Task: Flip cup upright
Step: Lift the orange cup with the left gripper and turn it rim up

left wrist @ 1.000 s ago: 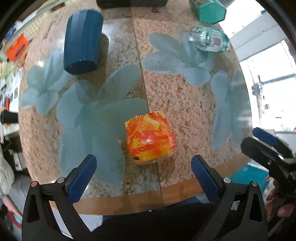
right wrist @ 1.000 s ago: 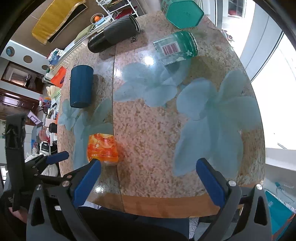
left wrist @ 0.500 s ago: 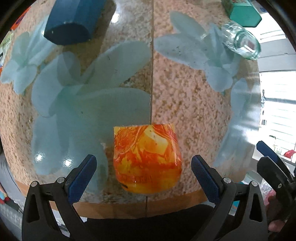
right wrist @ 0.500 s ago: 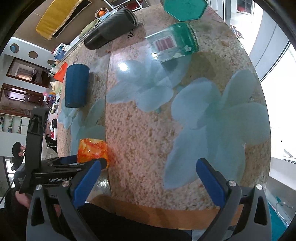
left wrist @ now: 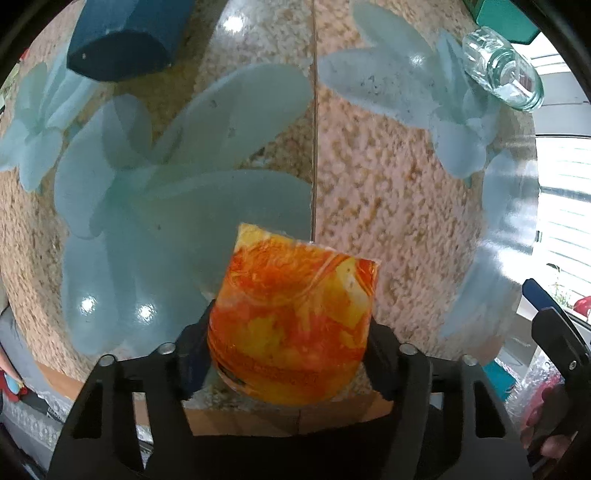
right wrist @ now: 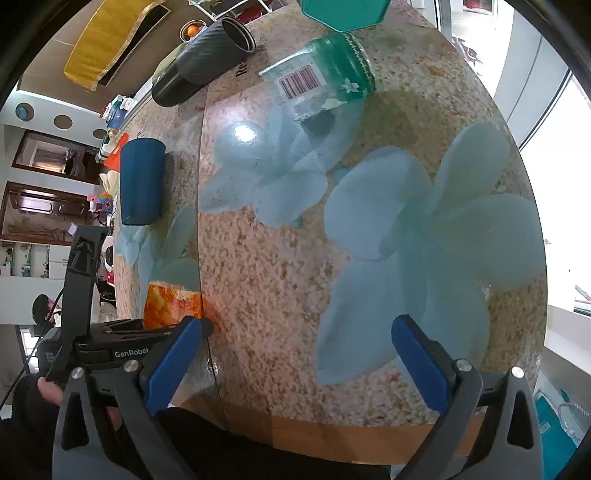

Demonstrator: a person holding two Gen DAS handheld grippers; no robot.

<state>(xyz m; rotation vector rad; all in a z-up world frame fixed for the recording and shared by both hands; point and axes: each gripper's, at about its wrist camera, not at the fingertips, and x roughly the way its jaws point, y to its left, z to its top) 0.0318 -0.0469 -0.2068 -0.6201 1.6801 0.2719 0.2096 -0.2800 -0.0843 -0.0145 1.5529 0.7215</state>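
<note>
An orange and yellow cup [left wrist: 295, 317] sits near the front edge of the round table, its closed base toward the left wrist camera. My left gripper [left wrist: 288, 354] is shut on the cup, one finger on each side of it. The cup also shows in the right wrist view [right wrist: 171, 304], at the left, with the left gripper [right wrist: 155, 328] around it. My right gripper [right wrist: 295, 362] is open and empty above the table's front edge, right of the cup.
A dark blue cup [left wrist: 125, 33] [right wrist: 142, 181] lies on its side at the back left. A clear jar with a green band [right wrist: 321, 77] [left wrist: 502, 70], a black tumbler [right wrist: 203, 59] and a teal lid [right wrist: 343, 11] lie farther back. The wooden table rim [right wrist: 351, 439] is close in front.
My left gripper moved in toward the orange cup and closed on it. The right gripper stayed open and drifted slightly closer to the table.
</note>
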